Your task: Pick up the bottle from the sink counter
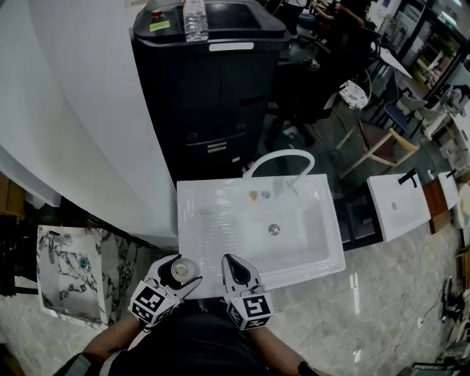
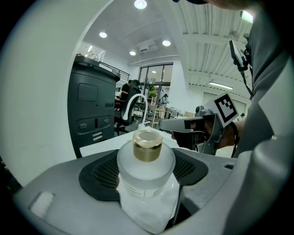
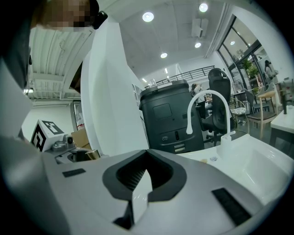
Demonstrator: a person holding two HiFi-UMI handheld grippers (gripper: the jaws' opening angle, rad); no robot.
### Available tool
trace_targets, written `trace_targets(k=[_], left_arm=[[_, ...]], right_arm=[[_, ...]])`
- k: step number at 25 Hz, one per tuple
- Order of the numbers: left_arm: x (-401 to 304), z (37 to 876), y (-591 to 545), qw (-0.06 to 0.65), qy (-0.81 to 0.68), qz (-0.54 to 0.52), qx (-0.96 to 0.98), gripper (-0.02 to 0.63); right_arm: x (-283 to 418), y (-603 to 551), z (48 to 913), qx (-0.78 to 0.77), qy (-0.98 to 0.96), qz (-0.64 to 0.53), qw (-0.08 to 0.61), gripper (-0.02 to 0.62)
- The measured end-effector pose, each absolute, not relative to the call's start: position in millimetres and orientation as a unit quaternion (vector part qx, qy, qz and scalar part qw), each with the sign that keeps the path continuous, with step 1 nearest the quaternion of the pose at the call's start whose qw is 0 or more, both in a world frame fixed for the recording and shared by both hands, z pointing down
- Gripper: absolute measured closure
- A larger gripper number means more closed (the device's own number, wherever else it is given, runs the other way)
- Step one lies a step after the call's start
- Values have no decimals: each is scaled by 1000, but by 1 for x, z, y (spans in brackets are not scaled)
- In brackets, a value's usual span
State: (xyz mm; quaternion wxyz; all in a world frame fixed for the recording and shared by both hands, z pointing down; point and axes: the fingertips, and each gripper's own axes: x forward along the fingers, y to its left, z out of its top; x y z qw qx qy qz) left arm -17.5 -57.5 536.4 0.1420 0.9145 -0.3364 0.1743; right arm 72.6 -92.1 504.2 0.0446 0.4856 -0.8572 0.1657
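A frosted glass bottle (image 2: 146,165) with a gold cap (image 2: 147,145) stands upright between the jaws of my left gripper (image 2: 147,188), which is shut on it. In the head view the bottle (image 1: 181,269) and left gripper (image 1: 181,277) hang just off the front left corner of the white sink counter (image 1: 213,220). My right gripper (image 1: 233,267) is beside them to the right, over the counter's front edge. Its jaws (image 3: 140,186) are shut with nothing in them. The left gripper view also shows the right gripper (image 2: 183,125) past the bottle.
A white arched faucet (image 1: 283,158) and small items (image 1: 258,195) sit at the basin's back. A tall black cabinet (image 1: 213,88) with a clear plastic bottle (image 1: 194,20) on top stands behind. A marble-patterned panel (image 1: 70,283) lies left; another white basin (image 1: 396,205) and chairs are right.
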Motion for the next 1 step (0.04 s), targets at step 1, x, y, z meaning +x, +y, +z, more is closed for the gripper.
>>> trace_targets(k=[1], left_arm=[[-17, 537, -58, 141, -336, 172, 915, 268]], right_arm=[[73, -92, 504, 485, -857, 166, 45, 591]])
